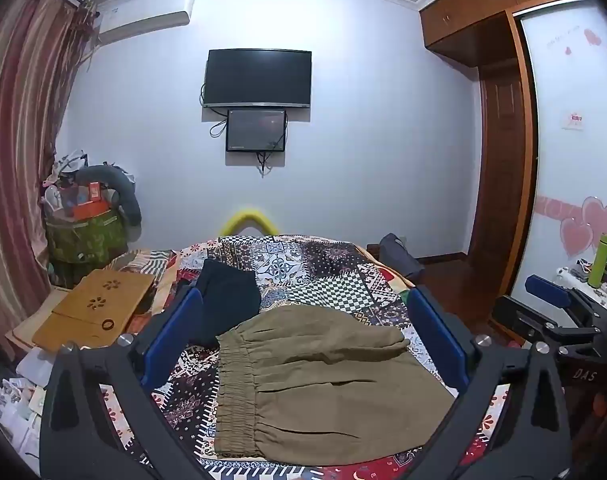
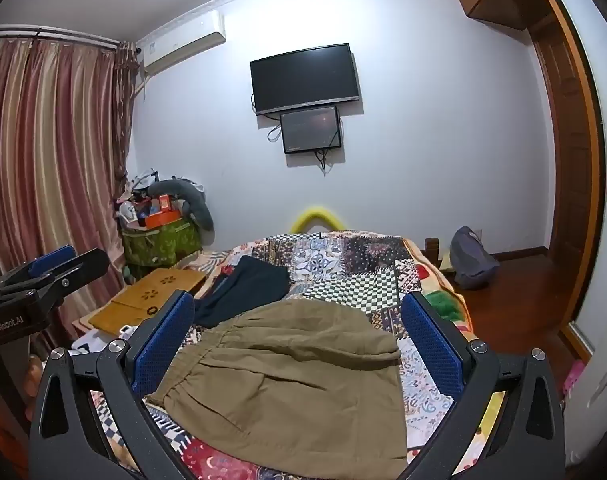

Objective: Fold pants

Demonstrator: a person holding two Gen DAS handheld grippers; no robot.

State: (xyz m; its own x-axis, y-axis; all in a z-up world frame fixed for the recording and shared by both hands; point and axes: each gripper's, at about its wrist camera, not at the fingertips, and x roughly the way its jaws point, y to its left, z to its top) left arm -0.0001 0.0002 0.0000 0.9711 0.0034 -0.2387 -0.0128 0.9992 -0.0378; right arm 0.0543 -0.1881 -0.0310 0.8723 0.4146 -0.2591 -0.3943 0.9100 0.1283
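On the bed [image 1: 323, 268], folded pants [image 1: 323, 380] lie beside a dark garment [image 1: 227, 300]; left tongs [image 1: 303, 340] and right tongs [image 2: 299, 344] hover above, both spread apart, gripping nothing.

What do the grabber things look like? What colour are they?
Both the left gripper and the right gripper have black angular frames with silver bolts. Their flat fingers wear bumpy blue pads. White letters mark the black bodies: "GenRobot.AI" on the left one, "DAS" on the right one.

pants [image 1: 323, 380]: matt olive cloth, finely ribbed
bedspread [image 1: 327, 272]: patterned matt cloth
lap tray [image 1: 99, 308]: smooth pale wood
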